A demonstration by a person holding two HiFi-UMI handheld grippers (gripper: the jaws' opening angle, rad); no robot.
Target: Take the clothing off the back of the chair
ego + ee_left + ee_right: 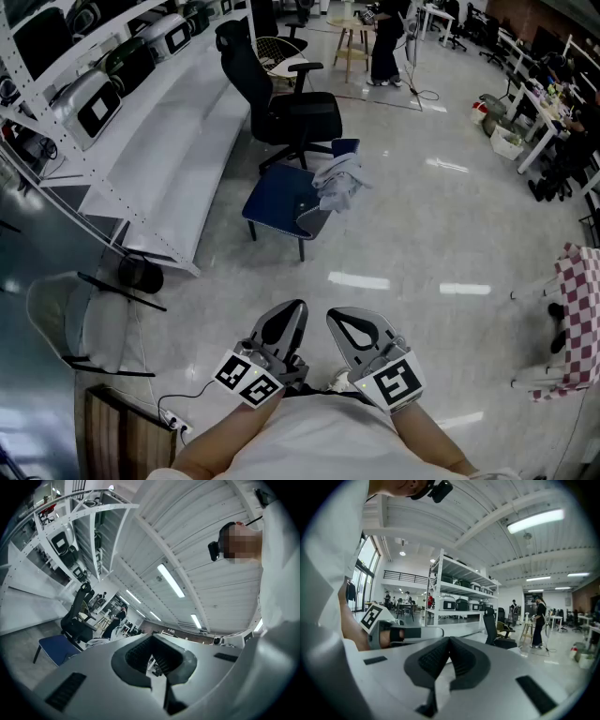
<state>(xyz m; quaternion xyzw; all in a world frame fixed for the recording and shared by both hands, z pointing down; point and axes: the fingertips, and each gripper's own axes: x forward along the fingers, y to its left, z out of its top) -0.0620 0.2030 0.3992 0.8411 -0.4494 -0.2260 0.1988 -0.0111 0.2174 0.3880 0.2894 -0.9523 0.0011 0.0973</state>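
A grey garment (339, 182) hangs crumpled over the back of a blue chair (279, 198) in the middle of the floor, well ahead of me. In the left gripper view the blue chair (52, 645) and the garment (96, 641) are small and far off at the left. My left gripper (291, 311) and right gripper (343, 321) are held side by side close to my body, far from the chair. Each is shut with nothing between its jaws, as its own view shows for the left gripper (151, 638) and the right gripper (449, 641).
A black office chair (284, 105) stands just behind the blue chair. White shelving (112, 84) with boxes runs along the left. A checkered cloth on a rack (579, 314) is at the right. A person (386, 42) stands far back by a wooden stool (349, 45).
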